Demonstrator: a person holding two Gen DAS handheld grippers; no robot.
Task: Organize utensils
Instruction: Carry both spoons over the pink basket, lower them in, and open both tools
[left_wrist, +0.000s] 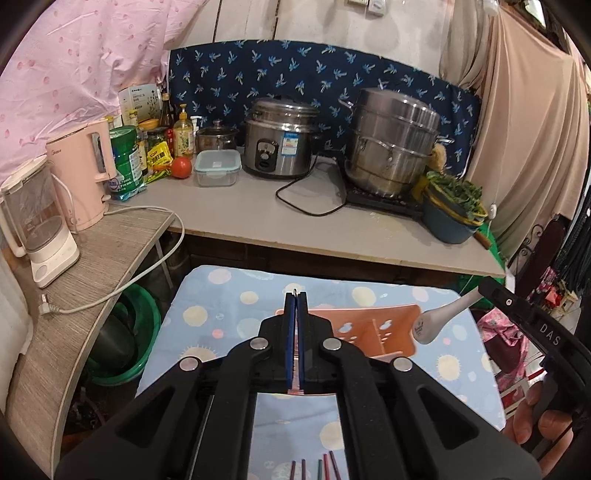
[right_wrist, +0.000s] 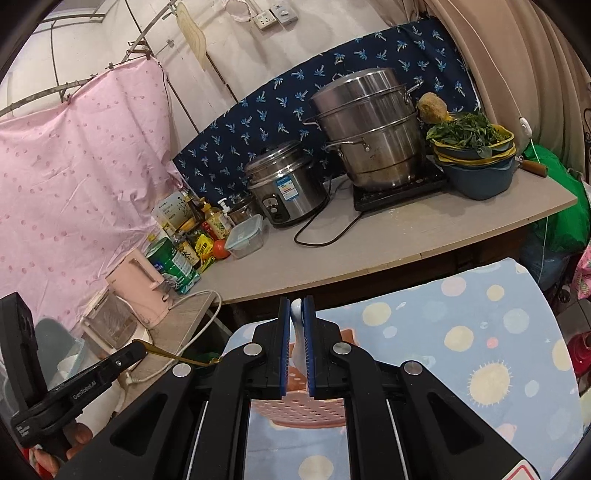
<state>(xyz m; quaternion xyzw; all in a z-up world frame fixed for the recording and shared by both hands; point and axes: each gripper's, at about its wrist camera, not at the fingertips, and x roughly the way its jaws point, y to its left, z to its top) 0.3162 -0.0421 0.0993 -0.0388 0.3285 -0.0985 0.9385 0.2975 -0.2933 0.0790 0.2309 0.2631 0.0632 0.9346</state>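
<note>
Your left gripper (left_wrist: 296, 295) is clamped on a thin metal utensil (left_wrist: 294, 292) above the pink rack (left_wrist: 384, 325). Your right gripper (right_wrist: 296, 301) pinches a white spoon (right_wrist: 297, 314) over the rack.

We see only the tips of a few coloured sticks (left_wrist: 317, 469) at the bottom edge of the left wrist view; the rest is cut off. The pink perforated holder (left_wrist: 384, 328) at centre is half covered by the left gripper (left_wrist: 295, 295). What thin thing its closed jaws pinch we cannot tell. In the right wrist view, the white spoon (right_wrist: 297, 314) is mostly hidden between the right gripper's (right_wrist: 297, 306) jaws. Bottle labels (right_wrist: 184, 258) at left are too small to read.
</note>
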